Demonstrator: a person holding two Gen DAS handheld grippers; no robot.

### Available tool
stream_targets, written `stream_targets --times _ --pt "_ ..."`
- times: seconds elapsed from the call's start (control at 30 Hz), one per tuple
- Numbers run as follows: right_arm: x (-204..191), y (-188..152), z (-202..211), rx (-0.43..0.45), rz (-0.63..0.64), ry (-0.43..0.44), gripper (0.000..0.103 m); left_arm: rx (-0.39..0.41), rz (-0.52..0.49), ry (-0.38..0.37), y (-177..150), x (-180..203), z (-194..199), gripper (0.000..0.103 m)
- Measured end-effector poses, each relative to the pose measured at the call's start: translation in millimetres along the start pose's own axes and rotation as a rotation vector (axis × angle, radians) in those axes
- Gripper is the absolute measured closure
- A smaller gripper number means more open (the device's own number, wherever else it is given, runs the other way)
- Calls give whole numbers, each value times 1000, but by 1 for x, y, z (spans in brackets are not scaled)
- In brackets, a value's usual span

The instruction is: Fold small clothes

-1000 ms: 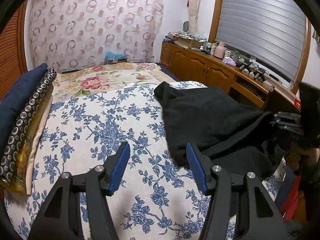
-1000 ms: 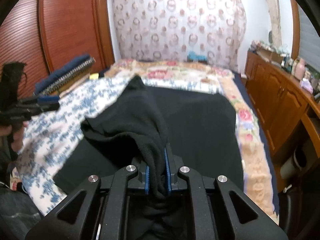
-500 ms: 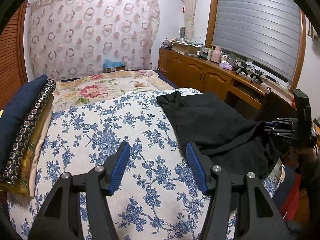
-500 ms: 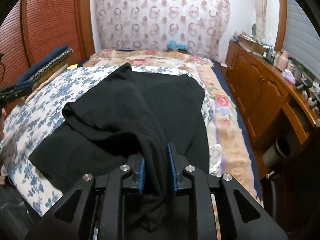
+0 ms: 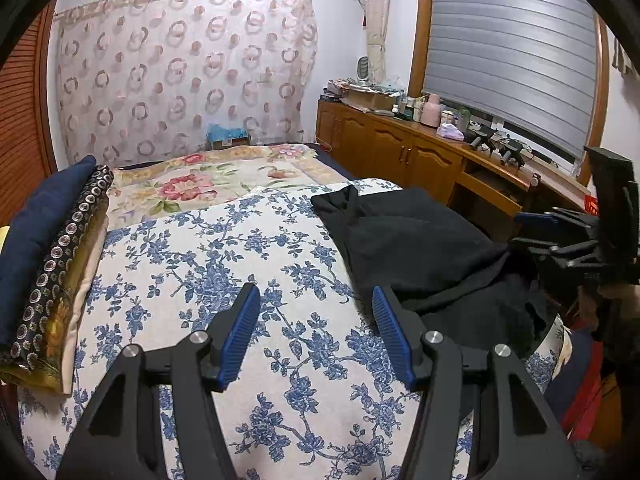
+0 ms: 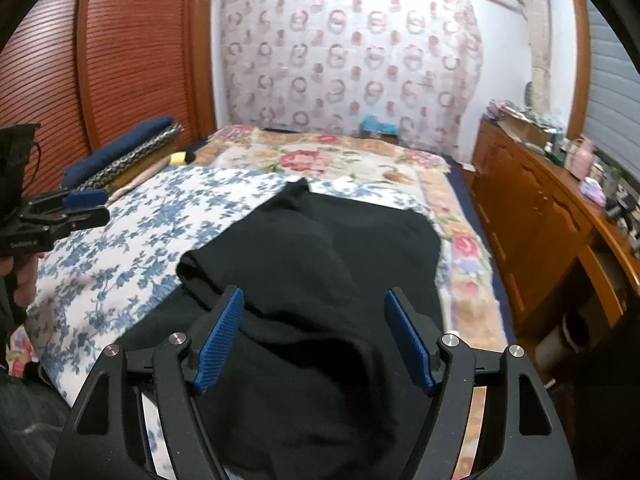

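One black garment point(image 6: 320, 248) lay on the flowery bed cover point(image 5: 240, 256), its long way running toward the curtain. My right gripper point(image 6: 314, 336) was opening over it, pads off the cloth. My left gripper point(image 5: 316, 336) stood half open, holding nothing.

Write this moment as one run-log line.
left gripper: open, empty | right gripper: opening, not pressing black garment | garment: on bed, partly folded

L gripper point(image 5: 316, 320) was tipped down a bit, jaws apart, nothing btwn them. R gripper point(image 6: 314, 320) was tipped down too, jaws opening wide, pads touching nothing.
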State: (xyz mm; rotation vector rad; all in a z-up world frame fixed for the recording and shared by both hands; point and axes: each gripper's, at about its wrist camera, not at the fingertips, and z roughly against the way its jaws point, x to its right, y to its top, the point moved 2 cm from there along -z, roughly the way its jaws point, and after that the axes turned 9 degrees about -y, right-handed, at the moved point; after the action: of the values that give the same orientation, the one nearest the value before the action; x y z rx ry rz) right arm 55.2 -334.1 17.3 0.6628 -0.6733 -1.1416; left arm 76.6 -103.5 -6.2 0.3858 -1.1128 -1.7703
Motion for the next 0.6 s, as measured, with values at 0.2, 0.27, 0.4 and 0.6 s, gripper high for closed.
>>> stream_targets --times 0.2,0.27,0.4,0.6 --pt "-36 13 -35 -45 51 60 29 2 11 4 -2 -5 2 45" --pt "-45 17 -45 -62 64 78 29 5 16 5 -3 -6 2 45" --pt "-66 23 -63 -97 98 115 29 5 19 5 -4 -8 2 45" --pt "-97 24 -82 -146 166 153 29 4 31 8 -8 -12 2 45"
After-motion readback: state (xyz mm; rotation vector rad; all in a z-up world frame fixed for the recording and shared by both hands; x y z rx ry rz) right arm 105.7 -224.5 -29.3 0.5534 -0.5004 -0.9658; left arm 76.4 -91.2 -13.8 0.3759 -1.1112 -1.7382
